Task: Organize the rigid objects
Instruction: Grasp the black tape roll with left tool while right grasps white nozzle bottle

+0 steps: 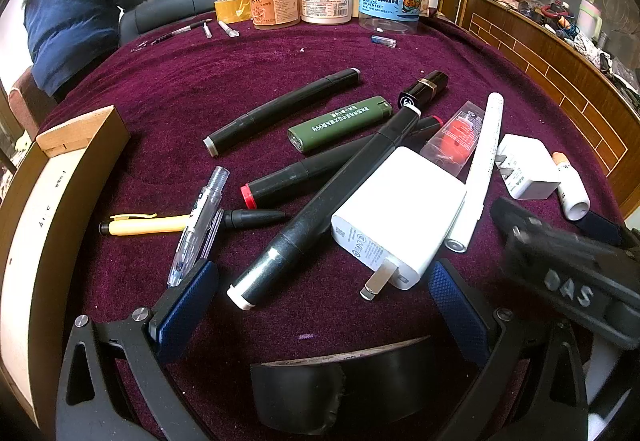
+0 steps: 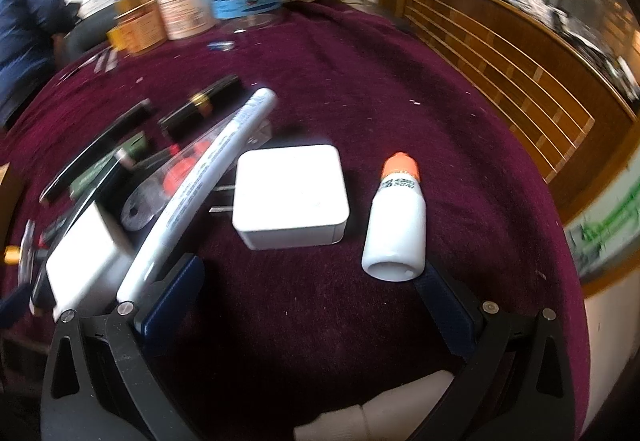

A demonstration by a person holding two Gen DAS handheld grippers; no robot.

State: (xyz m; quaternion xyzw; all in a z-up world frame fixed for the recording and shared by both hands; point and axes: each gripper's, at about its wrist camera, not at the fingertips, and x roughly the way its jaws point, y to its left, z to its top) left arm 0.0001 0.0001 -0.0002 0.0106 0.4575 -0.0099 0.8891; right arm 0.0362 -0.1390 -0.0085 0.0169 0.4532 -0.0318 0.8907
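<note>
Between my wide-open, empty left jaws (image 1: 322, 305) at lower centre lies the white charger (image 1: 400, 217); my right jaws (image 2: 308, 301), equally wide and empty, face the smaller charger (image 2: 290, 197). I should straddle squarely before squeezing.

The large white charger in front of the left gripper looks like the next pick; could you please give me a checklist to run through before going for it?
1. Left gripper jaws open and empty: ok.
2. Large white charger lies ahead between the jaws: ok.
3. Charger free of neighbours: not ok; a black marker lies against one side, a white pen against the other.
4. Cardboard box open to receive it: ok.
5. Right gripper open, holding nothing: ok.
6. Right gripper clear of the left's path: cannot tell.
</note>
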